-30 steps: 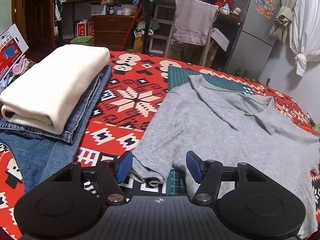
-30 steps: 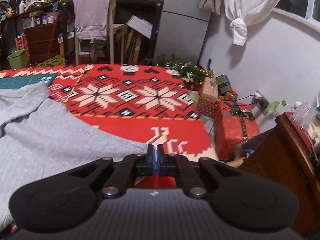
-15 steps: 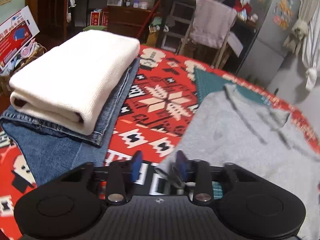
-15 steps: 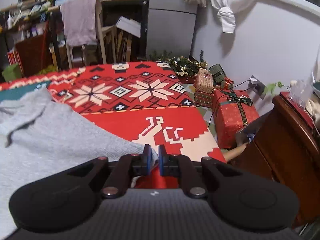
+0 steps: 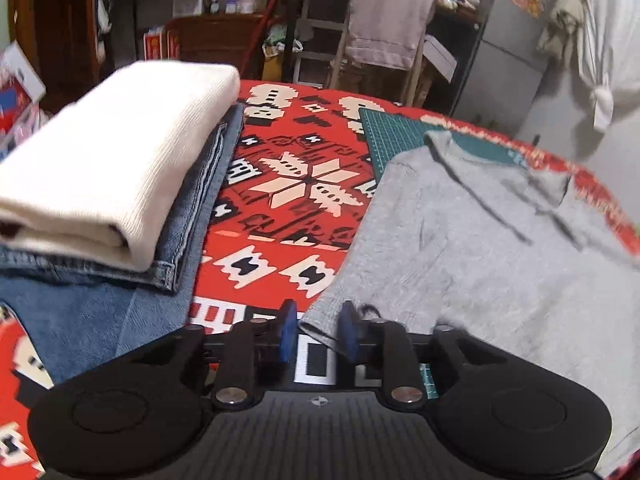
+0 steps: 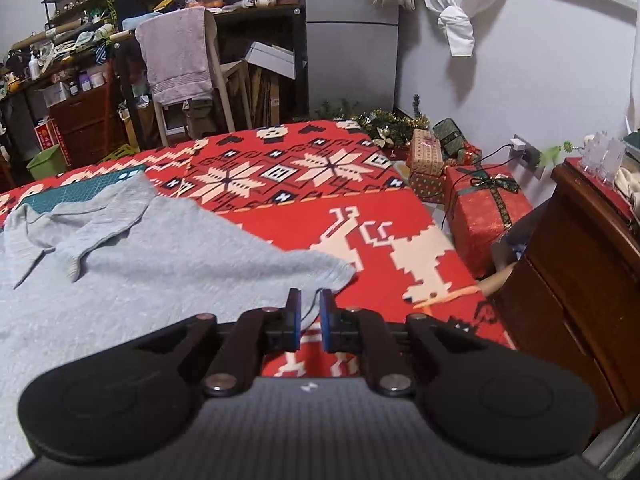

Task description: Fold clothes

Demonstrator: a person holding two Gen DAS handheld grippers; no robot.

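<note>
A grey collared shirt (image 5: 472, 264) lies spread flat on the red patterned cloth (image 5: 296, 216). In the left wrist view, my left gripper (image 5: 317, 330) is narrowly open, and the edge of the shirt's left sleeve (image 5: 320, 322) lies between its blue pads. In the right wrist view, the same grey shirt (image 6: 132, 280) covers the left half. My right gripper (image 6: 310, 320) is open by a small gap at the right sleeve's (image 6: 320, 276) edge, and a little grey fabric shows between its fingertips.
A folded cream garment (image 5: 108, 168) rests on folded blue jeans (image 5: 80, 304) at the left. A green cutting mat (image 5: 396, 136) lies under the shirt's collar. Right of the surface are wrapped gift boxes (image 6: 484, 212) and a wooden cabinet (image 6: 580, 264). A chair with a towel (image 6: 176, 60) stands behind.
My left gripper's fingers have narrowed around the left sleeve edge. My right gripper was shut and has opened slightly, and the shirt now lies flatter with its right sleeve spread out.
</note>
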